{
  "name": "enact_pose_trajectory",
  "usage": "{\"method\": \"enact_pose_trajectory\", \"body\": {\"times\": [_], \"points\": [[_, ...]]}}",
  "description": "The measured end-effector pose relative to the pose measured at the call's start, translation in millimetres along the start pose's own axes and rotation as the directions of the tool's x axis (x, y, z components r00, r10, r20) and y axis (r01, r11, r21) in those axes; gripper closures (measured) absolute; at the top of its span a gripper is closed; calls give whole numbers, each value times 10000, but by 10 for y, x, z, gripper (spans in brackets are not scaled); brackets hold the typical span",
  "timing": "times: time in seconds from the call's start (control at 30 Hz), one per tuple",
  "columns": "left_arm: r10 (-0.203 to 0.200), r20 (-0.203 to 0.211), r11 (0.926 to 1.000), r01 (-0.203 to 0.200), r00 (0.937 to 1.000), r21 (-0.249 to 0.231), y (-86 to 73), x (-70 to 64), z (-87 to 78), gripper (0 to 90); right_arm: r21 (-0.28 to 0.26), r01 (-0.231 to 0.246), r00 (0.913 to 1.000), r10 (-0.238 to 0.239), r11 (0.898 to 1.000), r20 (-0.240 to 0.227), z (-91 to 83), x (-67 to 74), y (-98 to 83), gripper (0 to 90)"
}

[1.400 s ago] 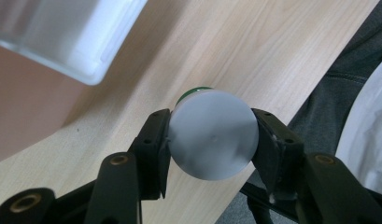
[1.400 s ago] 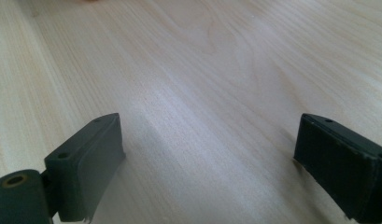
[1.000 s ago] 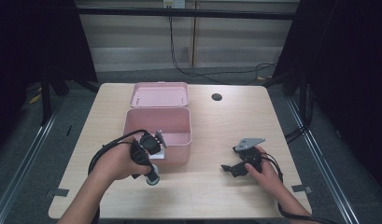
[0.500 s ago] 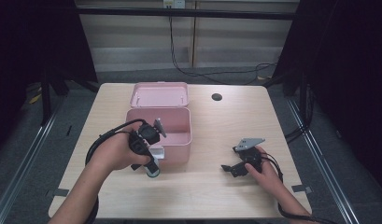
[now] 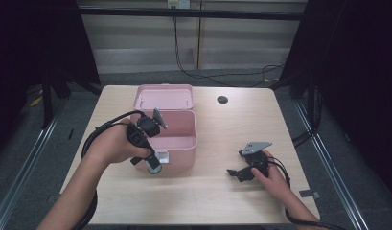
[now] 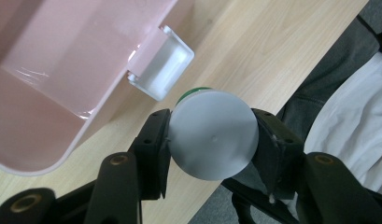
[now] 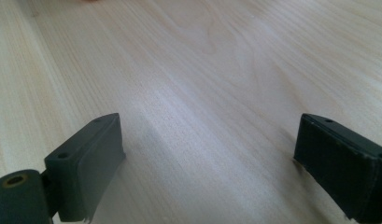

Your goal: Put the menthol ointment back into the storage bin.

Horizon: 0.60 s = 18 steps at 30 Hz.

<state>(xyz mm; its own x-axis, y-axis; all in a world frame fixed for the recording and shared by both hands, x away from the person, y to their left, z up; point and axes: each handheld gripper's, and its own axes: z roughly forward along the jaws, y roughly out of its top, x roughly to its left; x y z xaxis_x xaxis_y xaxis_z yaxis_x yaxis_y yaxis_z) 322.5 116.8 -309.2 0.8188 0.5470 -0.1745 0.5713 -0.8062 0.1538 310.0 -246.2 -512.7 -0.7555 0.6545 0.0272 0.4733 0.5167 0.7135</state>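
at lower left of the high view, my left gripper (image 5: 153,163) clamps a small round white-capped container with a green rim (image 6: 213,134), just in front of the open pink plastic box (image 5: 177,141). my right gripper (image 7: 207,163), jaws spread wide, rests on the light wooden table (image 5: 222,201) at lower right.

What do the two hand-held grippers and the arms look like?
Both are black. The left hand-held gripper and right hand-held gripper each carry a grey three-cornered plate on top and trail a black cable. The jaws are flat, rectangular black blocks with small screw holes. The forearms show no sleeves.
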Motion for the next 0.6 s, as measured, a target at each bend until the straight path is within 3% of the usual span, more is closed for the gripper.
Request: {"method": "enact_pose_trajectory", "body": {"times": [0.6], "points": [[-233,-204,9996,229,9995,-181,106,55,-320,504,1,0,10000,0,10000,1,0,0,0,75]]}}
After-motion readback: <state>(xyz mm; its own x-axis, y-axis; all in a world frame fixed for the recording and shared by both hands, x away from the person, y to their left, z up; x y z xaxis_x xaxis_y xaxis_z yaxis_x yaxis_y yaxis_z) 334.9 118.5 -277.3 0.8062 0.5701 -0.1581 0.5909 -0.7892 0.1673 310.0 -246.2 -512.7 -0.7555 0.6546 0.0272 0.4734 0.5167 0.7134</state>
